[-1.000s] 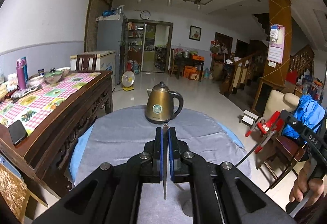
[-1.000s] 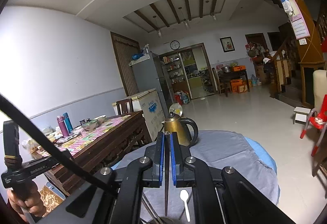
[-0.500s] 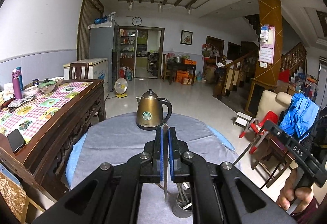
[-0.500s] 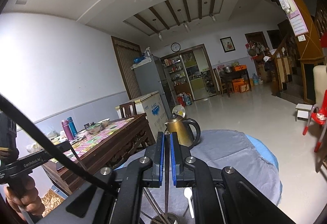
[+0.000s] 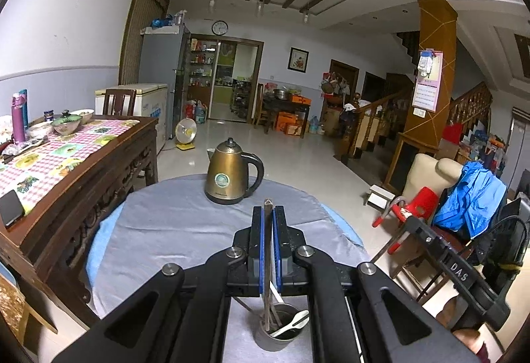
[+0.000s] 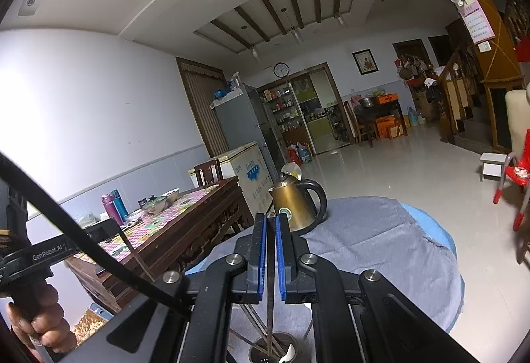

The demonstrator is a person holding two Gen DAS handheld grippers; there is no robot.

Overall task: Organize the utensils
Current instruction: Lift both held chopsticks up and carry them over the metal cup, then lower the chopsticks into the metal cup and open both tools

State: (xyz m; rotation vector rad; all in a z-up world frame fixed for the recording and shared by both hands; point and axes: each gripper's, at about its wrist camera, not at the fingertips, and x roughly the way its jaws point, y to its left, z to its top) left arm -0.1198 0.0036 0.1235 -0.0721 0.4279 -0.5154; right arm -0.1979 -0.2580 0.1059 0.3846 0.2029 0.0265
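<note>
Two handheld grippers meet over a round table draped in grey cloth (image 5: 172, 230), each clenched on a single thin utensil. The left gripper (image 5: 267, 213) has its blue-lined jaws pressed together on a slim brown chopstick (image 5: 267, 267) that stands nearly upright — its top pokes just above the fingertips and its lower end reaches down into a metal cup (image 5: 280, 330) on the cloth. Inside that cup lean a white plastic spoon (image 5: 293, 323) and what look like more dark sticks. The right gripper (image 6: 271, 220) is likewise closed on a thin dark stick (image 6: 271, 323), probably another chopstick, whose lower end drops into the same metal cup (image 6: 265, 354), seen at the bottom edge of the right wrist view with the white spoon's tip (image 6: 287, 355) beside it.

Further back on the table stands a bronze-coloured electric kettle (image 5: 230, 174), well apart from the cup. To the left is a dark carved wooden table (image 5: 99, 164) under a pink checked cloth, bearing bowls and a purple bottle (image 5: 18, 121). A person's hand (image 6: 39, 320) grips the left tool's handle in the right wrist view; in the left wrist view the right tool's black frame (image 5: 460, 273) crosses in front of a red chair (image 5: 417, 204) and a blue garment — the hand below it is only partly visible.
</note>
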